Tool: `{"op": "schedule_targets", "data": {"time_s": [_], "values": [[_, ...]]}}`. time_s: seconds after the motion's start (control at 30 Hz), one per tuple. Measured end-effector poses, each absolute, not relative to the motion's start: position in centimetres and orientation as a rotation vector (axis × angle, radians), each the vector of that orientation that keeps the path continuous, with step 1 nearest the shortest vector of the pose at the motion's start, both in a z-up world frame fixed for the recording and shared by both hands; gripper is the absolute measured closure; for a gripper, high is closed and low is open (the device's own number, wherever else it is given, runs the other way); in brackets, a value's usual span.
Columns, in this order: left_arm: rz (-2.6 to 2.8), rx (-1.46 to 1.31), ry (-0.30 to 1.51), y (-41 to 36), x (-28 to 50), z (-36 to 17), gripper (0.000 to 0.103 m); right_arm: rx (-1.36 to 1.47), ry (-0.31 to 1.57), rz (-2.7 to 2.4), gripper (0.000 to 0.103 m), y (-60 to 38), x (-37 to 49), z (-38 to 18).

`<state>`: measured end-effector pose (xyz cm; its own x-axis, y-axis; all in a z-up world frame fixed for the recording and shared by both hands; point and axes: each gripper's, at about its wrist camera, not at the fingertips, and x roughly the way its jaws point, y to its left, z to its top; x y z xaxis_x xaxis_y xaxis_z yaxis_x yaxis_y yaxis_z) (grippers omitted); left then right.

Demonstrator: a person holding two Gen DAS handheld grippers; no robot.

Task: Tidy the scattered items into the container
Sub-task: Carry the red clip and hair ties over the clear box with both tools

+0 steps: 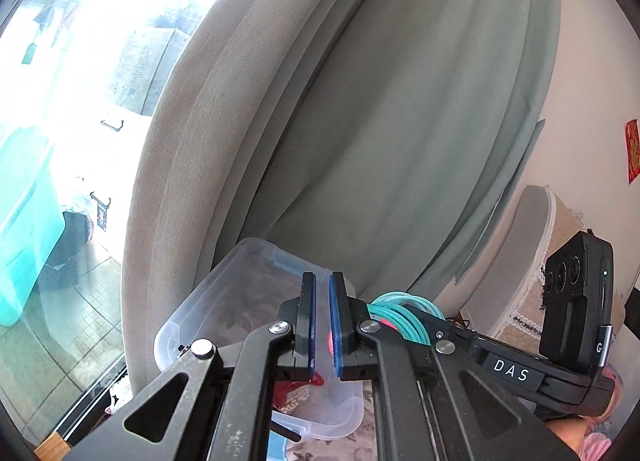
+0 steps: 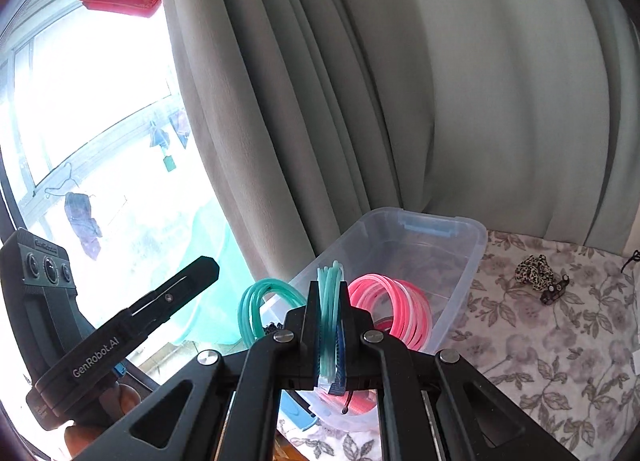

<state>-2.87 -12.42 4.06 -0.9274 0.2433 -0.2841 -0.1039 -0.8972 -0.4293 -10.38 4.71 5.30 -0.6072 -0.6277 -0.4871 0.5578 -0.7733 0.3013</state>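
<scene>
Clamping teal tube coils (image 2: 330, 313) over the clear bin (image 2: 476, 245), right fingers (image 2: 310, 317) grip; left fingers (image 1: 308, 321) slightly apart, empty.

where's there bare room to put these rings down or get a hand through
Free: the floral cloth between the bin and the leopard scrunchie, and nearer the camera. The bin's far end by the blue latch looks bare. Crowded: the bin's near end, under the right gripper holding the rings.

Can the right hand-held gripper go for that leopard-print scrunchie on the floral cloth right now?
Probably not yet. The right hand-held gripper is clamped on the teal and pink rings above the clear container. The leopard-print scrunchie lies unobstructed on the floral cloth, so release first.
</scene>
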Motion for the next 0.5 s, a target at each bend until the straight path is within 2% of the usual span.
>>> {"op": "schedule_targets", "data": {"time_s": [0.43,0.5], "values": [[2.826,-0.617,-0.654,-13.7,-4.3,0.4,0.097,0.900,-0.110,-2.268,0.096,1.8,-12.7,0.8],[2.823,-0.633,-0.657,-13.8,-4.5,0.0,0.097,0.924,-0.107,-2.265,0.093,1.7,-13.1,0.1]]}}
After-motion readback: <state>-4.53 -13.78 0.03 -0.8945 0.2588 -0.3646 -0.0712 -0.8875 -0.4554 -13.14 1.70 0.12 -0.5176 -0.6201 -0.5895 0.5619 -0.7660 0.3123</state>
